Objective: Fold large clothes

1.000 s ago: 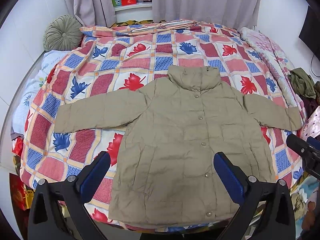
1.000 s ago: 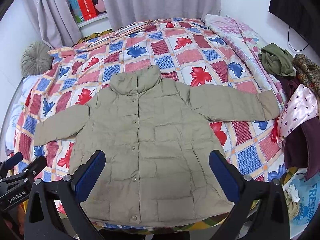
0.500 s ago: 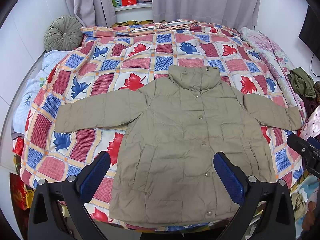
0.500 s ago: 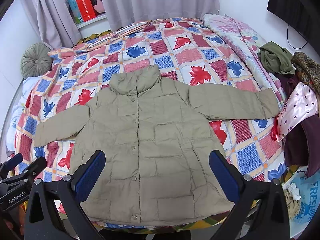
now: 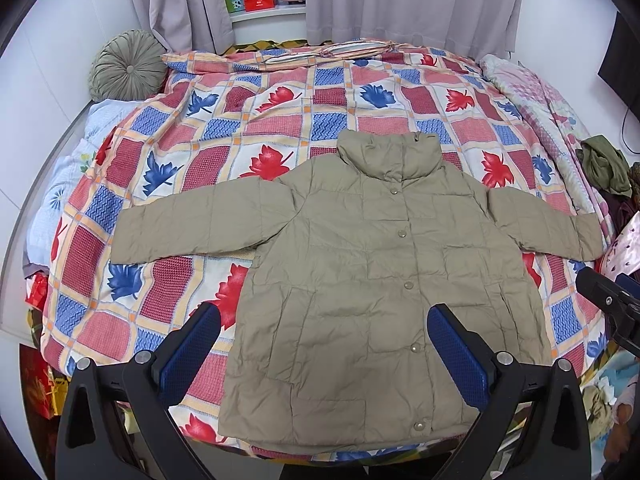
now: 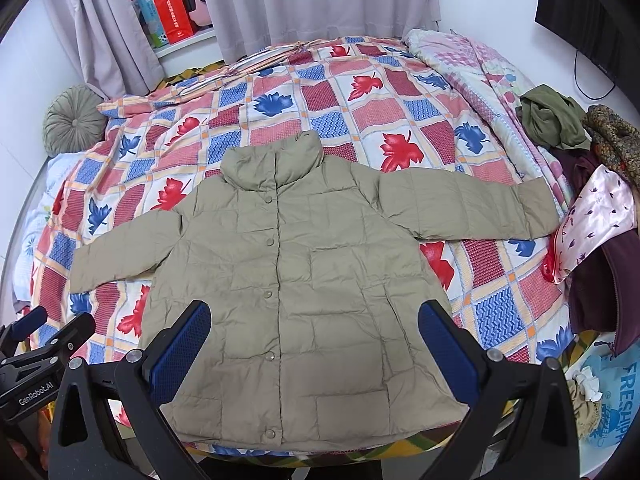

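My left gripper (image 5: 322,354) is spread wide, its two blue-padded fingers (image 5: 192,354) far apart with nothing between them but air; it hangs above the near edge of the bed and touches no cloth. My right gripper (image 6: 314,350) is the same: jaws fully apart, blue pads (image 6: 446,354) bare, gripping nothing.

Ahead of both grippers the olive puffer jacket (image 5: 384,280) lies flat on its back on the leaf-patterned quilt (image 5: 256,128), snapped shut down the front, collar pointing away from me and hem nearest me, running along the near edge of the bed. In the left wrist view the hem sits between and just beyond my left fingers, with the left one over bare quilt beside the jacket's edge. In the right wrist view both of my right fingers frame the lower body of the jacket (image 6: 288,292). One sleeve reaches out past my left side, the other past my right, both lying flat on the quilt.

Past the right sleeve's cuff, at the right side of the bed, sits a heap of other clothes (image 6: 592,184), with a pink satin piece just beside the cuff. A round green cushion (image 5: 126,65) rests at the far left corner, and grey curtains (image 5: 416,0) hang beyond the bed.
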Demonstrator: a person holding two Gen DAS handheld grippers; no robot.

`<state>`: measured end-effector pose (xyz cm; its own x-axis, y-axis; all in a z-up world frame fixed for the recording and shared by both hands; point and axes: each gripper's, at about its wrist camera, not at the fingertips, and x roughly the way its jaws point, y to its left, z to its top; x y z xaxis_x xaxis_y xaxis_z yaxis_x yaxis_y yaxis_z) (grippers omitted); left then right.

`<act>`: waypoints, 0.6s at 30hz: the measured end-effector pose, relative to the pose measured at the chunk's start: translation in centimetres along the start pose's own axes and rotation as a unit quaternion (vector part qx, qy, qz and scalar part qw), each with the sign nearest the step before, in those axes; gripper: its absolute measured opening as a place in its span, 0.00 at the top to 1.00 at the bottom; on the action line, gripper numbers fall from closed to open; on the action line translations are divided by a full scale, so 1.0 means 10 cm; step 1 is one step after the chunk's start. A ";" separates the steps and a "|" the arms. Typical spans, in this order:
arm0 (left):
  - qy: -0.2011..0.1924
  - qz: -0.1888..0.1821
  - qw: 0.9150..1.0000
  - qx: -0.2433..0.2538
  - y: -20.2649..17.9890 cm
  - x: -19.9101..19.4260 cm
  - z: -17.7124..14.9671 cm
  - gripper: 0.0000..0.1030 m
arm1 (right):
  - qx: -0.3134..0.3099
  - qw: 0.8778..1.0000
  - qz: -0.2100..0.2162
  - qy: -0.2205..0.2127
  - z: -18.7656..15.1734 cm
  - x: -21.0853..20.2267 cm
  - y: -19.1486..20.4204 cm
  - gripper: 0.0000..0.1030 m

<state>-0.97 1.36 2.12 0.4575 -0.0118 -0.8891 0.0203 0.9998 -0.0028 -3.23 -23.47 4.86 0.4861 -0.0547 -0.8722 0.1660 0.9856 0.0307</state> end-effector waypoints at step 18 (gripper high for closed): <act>0.000 0.000 1.000 0.000 0.00 -0.01 0.00 0.00 | 0.000 1.000 0.001 -0.001 -0.01 0.00 -0.01 0.00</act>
<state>-1.04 1.32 2.18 0.4571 -0.0117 -0.8893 0.0207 0.9998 -0.0025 -3.33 -23.53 4.80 0.4877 -0.0534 -0.8714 0.1654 0.9857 0.0322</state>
